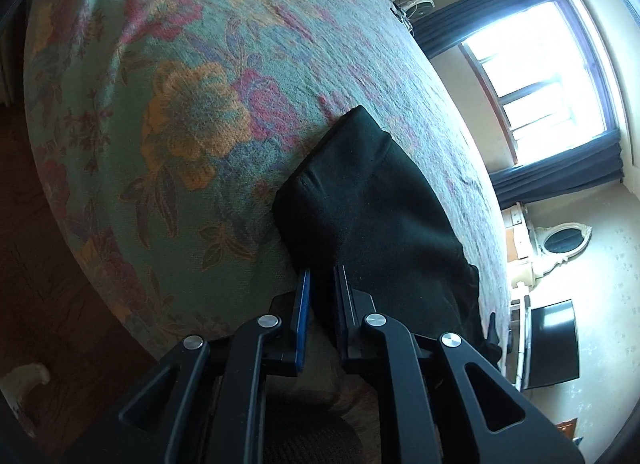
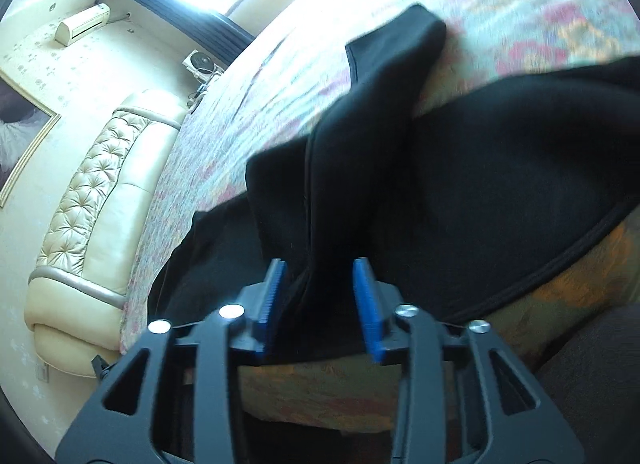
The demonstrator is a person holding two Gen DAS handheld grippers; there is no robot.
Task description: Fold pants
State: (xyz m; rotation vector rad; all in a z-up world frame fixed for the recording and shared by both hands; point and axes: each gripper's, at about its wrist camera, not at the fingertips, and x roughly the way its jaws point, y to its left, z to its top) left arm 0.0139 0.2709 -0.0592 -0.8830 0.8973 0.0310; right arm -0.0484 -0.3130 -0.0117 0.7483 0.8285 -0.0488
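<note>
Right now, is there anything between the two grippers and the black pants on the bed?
Nothing visible stands between them. The black pants lie on the floral bedspread, and cloth already sits between the fingers of the right gripper and the left gripper. No other object lies on the bed nearby.

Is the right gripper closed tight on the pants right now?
No: in the right wrist view the right gripper stands open, its blue pads apart with a bunched ridge of the black pants between them.
</note>
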